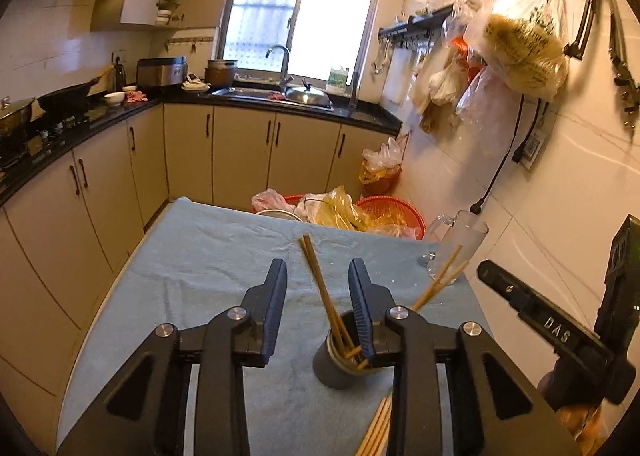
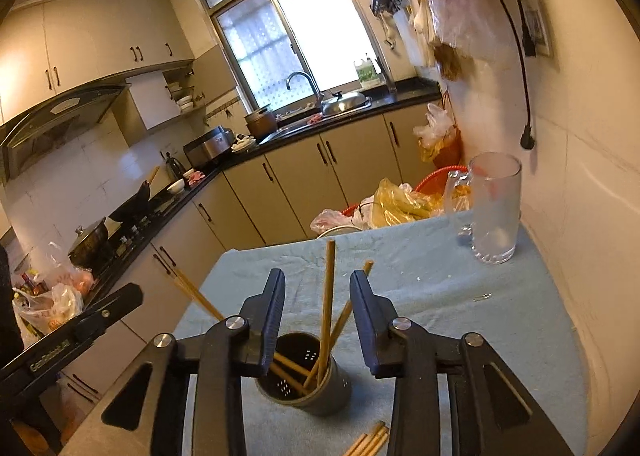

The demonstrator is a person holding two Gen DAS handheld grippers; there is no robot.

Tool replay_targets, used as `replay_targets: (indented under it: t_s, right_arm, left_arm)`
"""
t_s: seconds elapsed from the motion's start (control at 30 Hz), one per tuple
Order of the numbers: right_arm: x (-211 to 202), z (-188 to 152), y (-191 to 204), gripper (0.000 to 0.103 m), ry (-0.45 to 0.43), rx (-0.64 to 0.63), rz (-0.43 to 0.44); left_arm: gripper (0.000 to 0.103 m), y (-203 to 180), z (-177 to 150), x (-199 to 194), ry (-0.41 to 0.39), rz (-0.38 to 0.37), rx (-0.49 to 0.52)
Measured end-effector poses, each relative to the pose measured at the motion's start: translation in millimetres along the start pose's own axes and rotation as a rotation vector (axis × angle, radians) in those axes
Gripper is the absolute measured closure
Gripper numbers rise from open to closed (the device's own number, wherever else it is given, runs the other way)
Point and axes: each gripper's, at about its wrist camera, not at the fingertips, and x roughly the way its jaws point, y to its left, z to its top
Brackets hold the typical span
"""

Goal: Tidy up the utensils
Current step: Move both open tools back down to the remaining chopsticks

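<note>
chopsticks (image 2: 329,296) in holder (image 2: 306,388) — upright

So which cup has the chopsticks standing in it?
The dark grey holder close under the jaws has chopsticks standing in it. The clear glass mug by the wall looks empty in the right wrist view.

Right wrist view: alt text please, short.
Open right hand-held gripper hovers over a dark holder of chopsticks on a blue cloth; loose chopsticks lie in front, a glass mug behind.
</note>
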Motion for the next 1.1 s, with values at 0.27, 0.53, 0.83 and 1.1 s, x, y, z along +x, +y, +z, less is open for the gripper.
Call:
replay_targets:
  t_s: [0.27,0.53,0.83,1.1]
  right_arm:
    - [-69.7,-12.3,2.4,0.048,0.028,-0.094,-0.061]
    - [-102.8,-66.6,-34.9,0.036,0.28,-0.243,-0.241]
    - [-58.5,-171.8,-91.1,0.055,0.546,-0.106,-0.124]
    - [-23.1,-195.3,-80.2,0.055,0.54,-0.006,-0.018]
  left_arm:
    - [0.061,7.2,-45.3,-58.3,-0.018,0.008,0.035]
    - [0.058,-6.5,-128.4,-15.3,0.235,-0.04,0.183]
    - [0.085,-31.2,-203.3,56.3,0.489,-0.13,0.267]
    - [0.099,-51.7,-207.7,80.2,0.512,-0.113,0.344]
